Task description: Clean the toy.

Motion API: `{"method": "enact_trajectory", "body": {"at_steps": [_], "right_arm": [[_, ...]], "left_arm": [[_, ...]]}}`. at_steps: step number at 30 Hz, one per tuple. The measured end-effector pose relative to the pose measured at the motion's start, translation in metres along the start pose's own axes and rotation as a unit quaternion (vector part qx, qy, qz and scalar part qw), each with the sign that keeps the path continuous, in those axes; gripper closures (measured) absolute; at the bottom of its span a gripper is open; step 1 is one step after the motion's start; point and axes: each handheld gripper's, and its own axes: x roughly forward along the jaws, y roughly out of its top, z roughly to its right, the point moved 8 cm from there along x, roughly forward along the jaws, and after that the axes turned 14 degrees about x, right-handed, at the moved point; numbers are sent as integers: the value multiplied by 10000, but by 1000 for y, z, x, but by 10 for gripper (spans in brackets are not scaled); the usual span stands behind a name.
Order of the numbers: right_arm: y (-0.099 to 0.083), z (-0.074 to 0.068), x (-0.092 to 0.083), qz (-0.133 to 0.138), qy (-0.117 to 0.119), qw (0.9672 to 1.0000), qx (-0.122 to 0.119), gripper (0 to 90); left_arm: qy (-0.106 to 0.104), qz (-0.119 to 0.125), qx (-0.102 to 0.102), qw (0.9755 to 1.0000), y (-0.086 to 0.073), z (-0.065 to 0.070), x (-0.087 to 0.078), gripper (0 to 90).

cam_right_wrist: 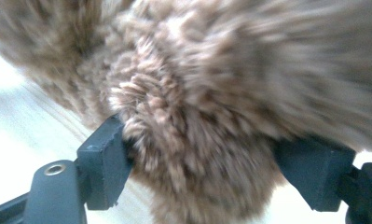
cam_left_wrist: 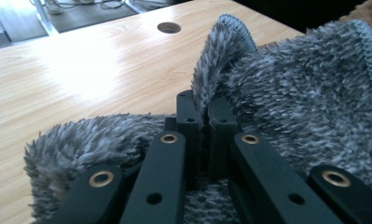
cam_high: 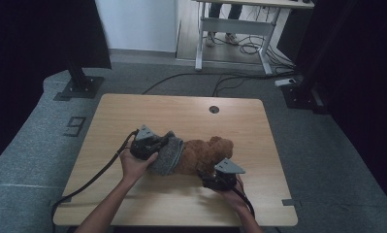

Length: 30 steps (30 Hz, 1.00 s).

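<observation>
Item 1: brown teddy bear (cam_high: 206, 153), lying mid-table (cam_high: 133, 111), partly under grey fleece cloth (cam_high: 169, 154). Left gripper (cam_left_wrist: 204, 119): jaws pinched tight on cloth edge. Right gripper (cam_right_wrist: 200, 165): jaws wide, bear's fur between them, touching both pads.

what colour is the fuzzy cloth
Mottled grey cloth, clearest in the left gripper view.
</observation>
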Motion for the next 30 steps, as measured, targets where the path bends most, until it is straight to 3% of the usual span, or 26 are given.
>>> {"method": "enact_trajectory", "body": {"at_steps": [4,8,11,13,16,19,22,24,26,30], "right_arm": [[12,12,-37,328,-61,9984,449,152],[40,16,-75,699,-74,9962,508,141],[65,11,-85,715,-27,9968,352,140],[77,5,-79,543,47,9984,161,140],[78,-4,-59,172,206,9996,57,146],[54,-11,-31,-386,370,9986,23,163],[20,-14,-13,-834,283,9961,-48,247],[2,-16,-9,-927,404,9949,60,291],[-8,-18,-8,-877,393,9954,51,328],[-10,-18,-5,-762,24,9971,-74,405]], "left_arm": [[-130,182,-125,9997,-6,6,-6,861],[-204,261,-10,9994,-7,18,-14,862],[-243,322,20,9992,-9,24,-18,861],[-250,352,31,9991,-10,26,-20,862],[-266,391,34,9989,-12,27,-21,862],[-291,396,15,9988,-13,27,-22,862],[-393,442,-38,9982,-16,29,-25,862],[-506,511,-100,9974,-21,32,-29,863],[-491,568,-93,9971,-24,35,-31,863],[-468,633,-148,9968,-25,38,-25,865]]}}
